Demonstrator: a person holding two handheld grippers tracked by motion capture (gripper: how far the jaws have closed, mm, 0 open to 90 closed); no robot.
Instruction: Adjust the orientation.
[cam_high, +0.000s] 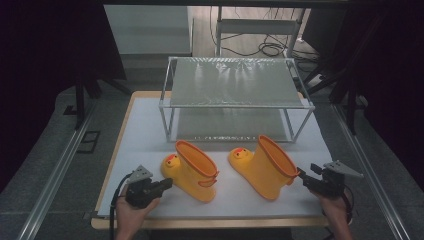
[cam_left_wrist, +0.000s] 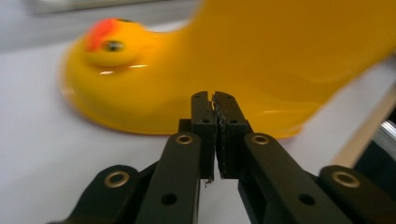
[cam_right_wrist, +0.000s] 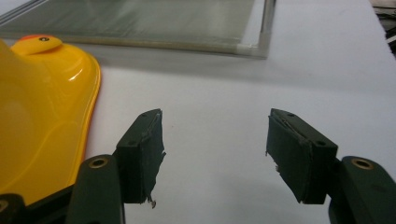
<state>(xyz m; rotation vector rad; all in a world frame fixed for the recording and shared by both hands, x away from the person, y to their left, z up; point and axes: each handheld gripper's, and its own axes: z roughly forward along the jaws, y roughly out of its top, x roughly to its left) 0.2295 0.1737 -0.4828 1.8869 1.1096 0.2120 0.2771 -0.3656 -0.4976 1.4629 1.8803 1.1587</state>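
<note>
Two yellow rubber boots with duck faces on their toes stand on the white table top. The left boot (cam_high: 192, 170) is near the front left, the right boot (cam_high: 265, 166) beside it. My left gripper (cam_high: 167, 183) points at the left boot's foot from the lower left, jaws shut with nothing between them. In the left gripper view its tips (cam_left_wrist: 214, 100) sit just short of the boot's side (cam_left_wrist: 224, 60). My right gripper (cam_high: 301, 174) is by the right boot's cuff, open and empty. The right gripper view has this boot (cam_right_wrist: 42, 107) left of the left pad (cam_right_wrist: 144, 149).
A two-level wire mesh rack (cam_high: 235, 82) stands at the back of the white table (cam_high: 150, 125). Metal rails run along both sides, and cables lie on the floor behind. Bare table surface (cam_right_wrist: 289, 70) lies ahead of my right gripper.
</note>
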